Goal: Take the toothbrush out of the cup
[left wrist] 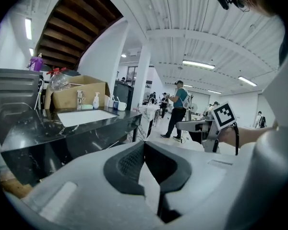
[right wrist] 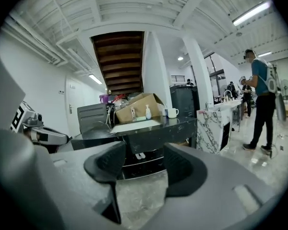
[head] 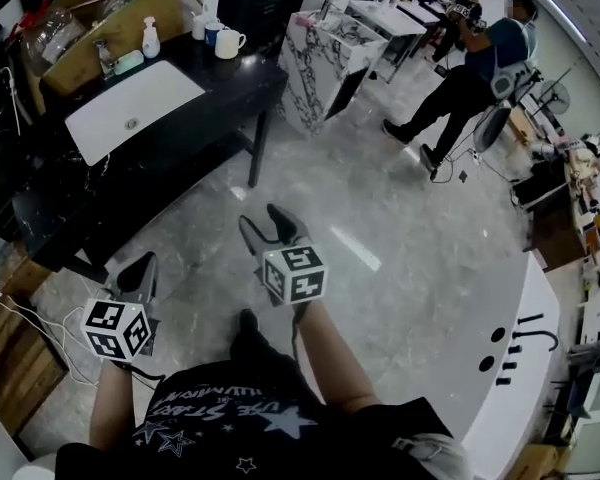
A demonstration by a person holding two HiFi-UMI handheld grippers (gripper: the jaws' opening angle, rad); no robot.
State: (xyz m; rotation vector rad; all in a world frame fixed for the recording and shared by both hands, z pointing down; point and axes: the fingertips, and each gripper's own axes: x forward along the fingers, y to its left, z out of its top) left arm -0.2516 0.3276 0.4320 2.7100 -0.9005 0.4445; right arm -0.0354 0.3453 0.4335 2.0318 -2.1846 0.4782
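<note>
Several cups [head: 216, 34] stand at the far end of a black counter [head: 215, 103], beyond a white sink basin [head: 130, 108]; the cups also show in the left gripper view [left wrist: 116, 104]. A thin stick rises from one cup, too small to tell as a toothbrush. Both grippers hang over the floor, well short of the counter. My left gripper [head: 143, 263] [left wrist: 144, 145] is shut with nothing in it. My right gripper [head: 268, 226] [right wrist: 144, 148] is open, its jaws empty and pointing at the counter, where a white mug [right wrist: 172, 112] shows.
A cardboard box [head: 90, 28] and a soap bottle [head: 151, 38] sit behind the sink. A marble-topped table [head: 325, 53] stands past the counter's end, with a person [head: 470, 78] sitting beyond it. A white curved counter [head: 520, 368] is at my right; cables [head: 30, 328] lie at the left.
</note>
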